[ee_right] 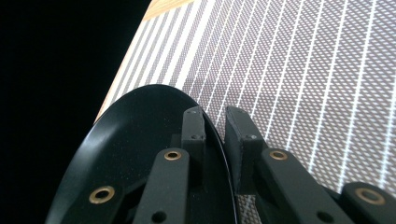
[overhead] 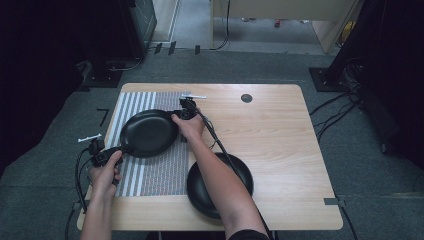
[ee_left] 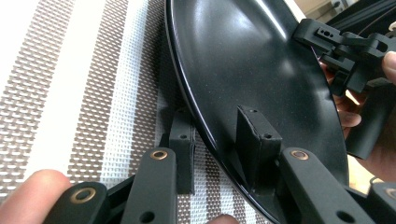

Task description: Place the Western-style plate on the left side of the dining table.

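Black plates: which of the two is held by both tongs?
The black plate on the striped mat, pinched at opposite rims by the left tongs and right tongs. The other plate lies untouched near the table's front edge.

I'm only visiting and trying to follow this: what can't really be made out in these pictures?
- High view: the nearer black plate is half covered by the right forearm.
- High view: whether the held black plate touches the striped placemat; both grippers, left gripper and right gripper, clamp its rim.
- Right gripper view: everything beyond the table edge is black.
- High view: the dark disc is too small to identify.
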Tool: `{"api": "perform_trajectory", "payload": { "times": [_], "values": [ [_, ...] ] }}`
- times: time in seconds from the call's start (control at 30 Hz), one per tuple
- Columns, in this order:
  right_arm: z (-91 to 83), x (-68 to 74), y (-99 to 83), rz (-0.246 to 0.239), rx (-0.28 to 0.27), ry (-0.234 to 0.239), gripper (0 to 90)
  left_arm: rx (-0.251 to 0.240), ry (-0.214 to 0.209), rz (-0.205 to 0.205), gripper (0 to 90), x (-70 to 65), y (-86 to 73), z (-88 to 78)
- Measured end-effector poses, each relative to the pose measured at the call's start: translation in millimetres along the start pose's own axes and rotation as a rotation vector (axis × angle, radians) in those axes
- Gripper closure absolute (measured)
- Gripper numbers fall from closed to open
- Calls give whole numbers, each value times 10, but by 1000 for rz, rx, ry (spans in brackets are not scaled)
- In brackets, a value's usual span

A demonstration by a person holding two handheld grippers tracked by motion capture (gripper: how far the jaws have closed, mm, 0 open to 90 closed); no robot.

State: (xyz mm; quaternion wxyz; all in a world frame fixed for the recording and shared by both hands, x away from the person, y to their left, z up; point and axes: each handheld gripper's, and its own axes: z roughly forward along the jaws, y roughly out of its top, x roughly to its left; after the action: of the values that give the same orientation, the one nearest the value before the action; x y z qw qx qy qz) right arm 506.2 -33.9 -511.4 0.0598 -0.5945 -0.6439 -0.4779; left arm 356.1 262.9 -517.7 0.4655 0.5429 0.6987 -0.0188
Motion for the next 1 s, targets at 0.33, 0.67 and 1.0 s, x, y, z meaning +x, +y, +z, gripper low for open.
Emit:
{"api": "perform_trajectory", "payload": {
  "times": [0.33, 0.67, 1.0],
  "values": [
    [87, -17, -2, -13, 0, -23, 775, -15, 23, 17, 697, -27, -10, 12],
    [29, 205, -26, -214, -62, -165, 603, -40, 28, 62, 542, -16, -12, -64],
    [-361, 178, 25, -315, -142, -183, 495, -98, 83, 82, 398, -27, -15, -266]
  ]
}}
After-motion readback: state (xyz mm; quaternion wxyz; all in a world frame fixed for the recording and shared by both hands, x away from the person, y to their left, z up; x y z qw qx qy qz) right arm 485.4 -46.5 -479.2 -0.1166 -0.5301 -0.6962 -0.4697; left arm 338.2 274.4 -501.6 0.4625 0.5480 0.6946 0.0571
